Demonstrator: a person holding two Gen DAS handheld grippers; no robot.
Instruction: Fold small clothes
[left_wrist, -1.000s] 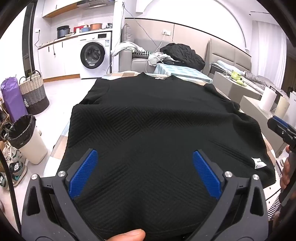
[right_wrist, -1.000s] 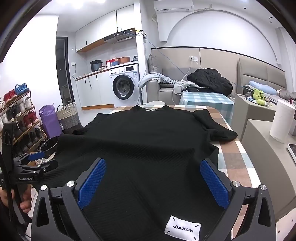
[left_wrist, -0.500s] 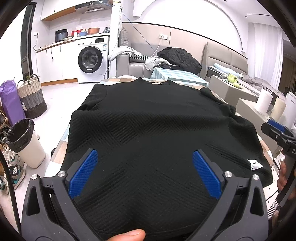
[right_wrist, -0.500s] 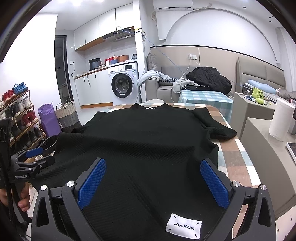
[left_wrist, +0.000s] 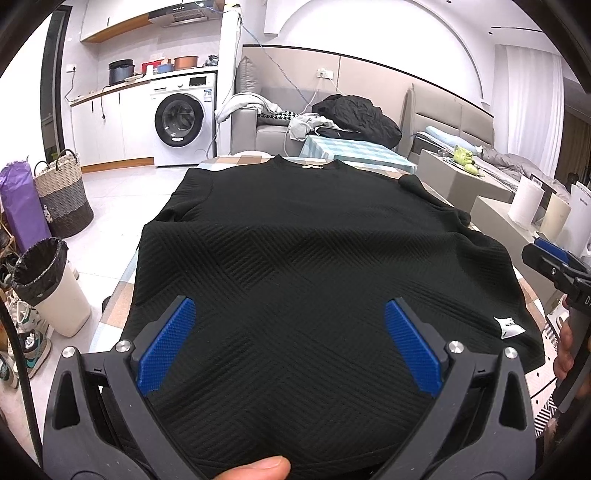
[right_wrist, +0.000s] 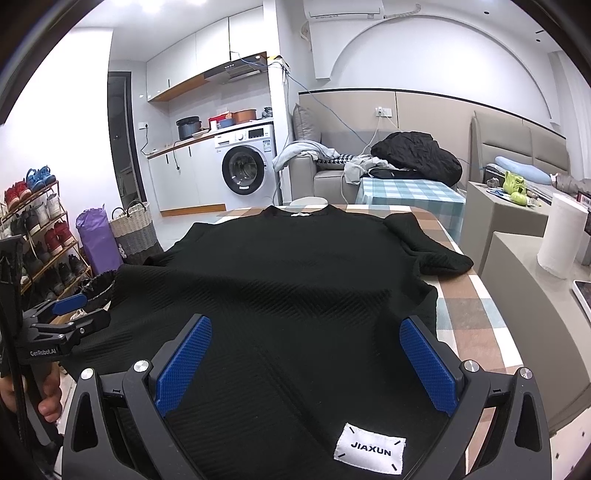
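A black textured short-sleeved top (left_wrist: 314, 258) lies spread flat on the checked table, neck at the far end; it also shows in the right wrist view (right_wrist: 295, 288). A white JIAXUN label (right_wrist: 369, 451) sits on its near hem. My left gripper (left_wrist: 290, 332) is open and empty above the near left part of the hem. My right gripper (right_wrist: 304, 350) is open and empty above the near right hem, just behind the label. Each gripper shows at the edge of the other's view.
The checked table (right_wrist: 465, 314) shows bare cloth at the right of the top. A lined white bin (left_wrist: 48, 288), a woven basket (left_wrist: 62, 195) and a purple bag stand on the floor at the left. A paper towel roll (right_wrist: 559, 236) stands on a low unit at the right.
Both grippers stay open over the near hem. The left view has shifted slightly, with the top a little further away; the right gripper has barely moved.
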